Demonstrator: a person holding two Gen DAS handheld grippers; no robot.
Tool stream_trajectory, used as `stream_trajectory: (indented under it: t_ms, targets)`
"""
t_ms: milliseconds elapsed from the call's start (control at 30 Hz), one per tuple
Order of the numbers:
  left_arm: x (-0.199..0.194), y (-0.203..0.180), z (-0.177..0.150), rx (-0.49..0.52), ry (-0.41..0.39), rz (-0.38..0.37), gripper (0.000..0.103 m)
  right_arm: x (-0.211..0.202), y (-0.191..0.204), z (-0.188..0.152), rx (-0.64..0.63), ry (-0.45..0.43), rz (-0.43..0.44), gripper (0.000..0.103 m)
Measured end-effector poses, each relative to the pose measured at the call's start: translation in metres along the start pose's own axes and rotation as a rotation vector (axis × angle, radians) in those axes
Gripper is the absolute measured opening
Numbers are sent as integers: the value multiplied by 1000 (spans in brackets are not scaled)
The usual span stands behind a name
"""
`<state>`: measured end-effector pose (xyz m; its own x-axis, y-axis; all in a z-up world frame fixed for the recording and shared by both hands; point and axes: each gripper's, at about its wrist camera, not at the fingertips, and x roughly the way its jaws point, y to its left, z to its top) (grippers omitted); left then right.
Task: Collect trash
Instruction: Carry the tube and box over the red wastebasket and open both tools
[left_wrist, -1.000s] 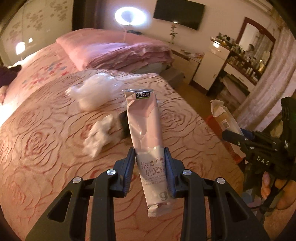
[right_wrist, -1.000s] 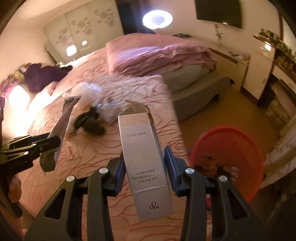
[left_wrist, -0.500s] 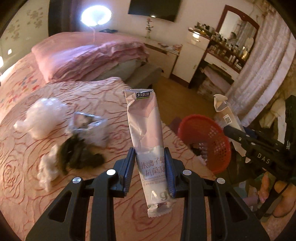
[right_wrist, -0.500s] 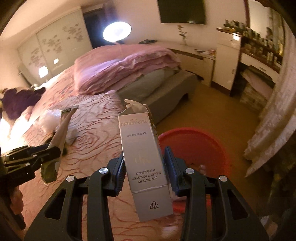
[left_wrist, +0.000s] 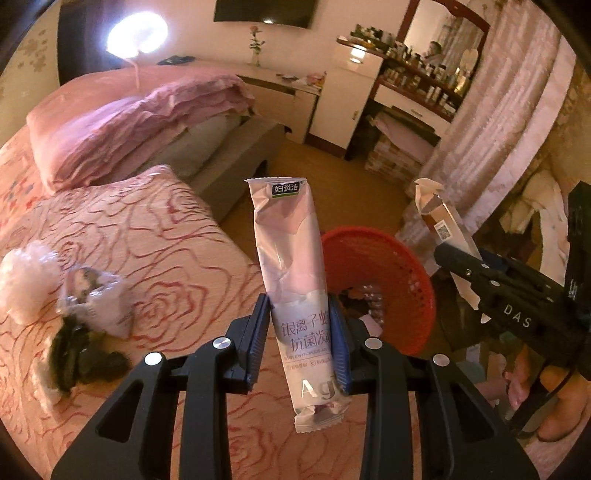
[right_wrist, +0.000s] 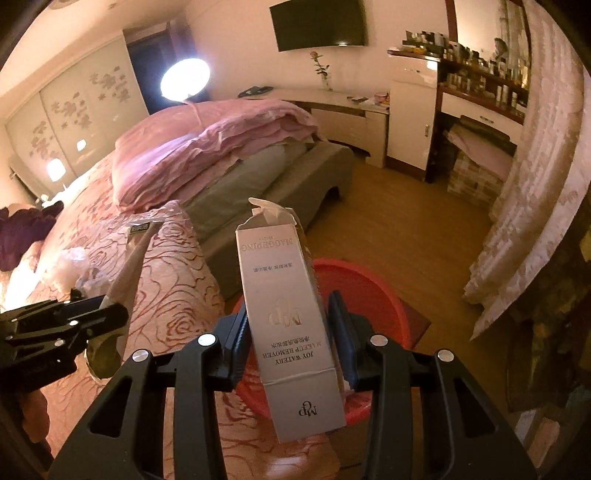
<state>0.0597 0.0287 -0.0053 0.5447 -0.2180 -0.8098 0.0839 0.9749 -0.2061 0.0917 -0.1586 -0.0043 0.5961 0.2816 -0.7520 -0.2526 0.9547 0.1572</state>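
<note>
We've got the left gripper (left_wrist: 300, 341) pinching a pink sachet (left_wrist: 291, 280) and the right gripper (right_wrist: 288, 336) clamped on a makeup remover box (right_wrist: 286, 314), both near the red basket (left_wrist: 391, 266) beside the bed (left_wrist: 147, 236). We should centre each over the rim before letting go. More wrappers (left_wrist: 92, 299) wait on the rose bedspread.

Count from my remote station — two grippers: left gripper (left_wrist: 300, 341), right gripper (right_wrist: 289, 341). One pink sachet (left_wrist: 291, 273). One grey carton (right_wrist: 286, 306). One red basket (left_wrist: 384, 273). On the bed (left_wrist: 155, 236) — one white fluffy wad (left_wrist: 26, 280), one clear crumpled bag (left_wrist: 98, 299), one dark clump (left_wrist: 79, 360). One wall television (right_wrist: 319, 24).
</note>
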Motion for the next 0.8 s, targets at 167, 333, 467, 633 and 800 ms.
stream_trajectory:
  t_ms: [167,333,467,633,800]
  targets:
    - [20,-13,7,17,33,-15,30,5,-14,1,28,7,-13,39]
    - [37,-27,11,47,58,-24,30,9,-25,1,51,14,-23,39]
    - [53,-33,12,60,88,-37,30,16,-33,-1,68,32,-30,39]
    - [70,-37,11,67,134,-59,30,29,-40,-4,90,60,-32,39]
    - [77,-44,8,97,134,-53,40,39,-43,-5,98,79,-31,39]
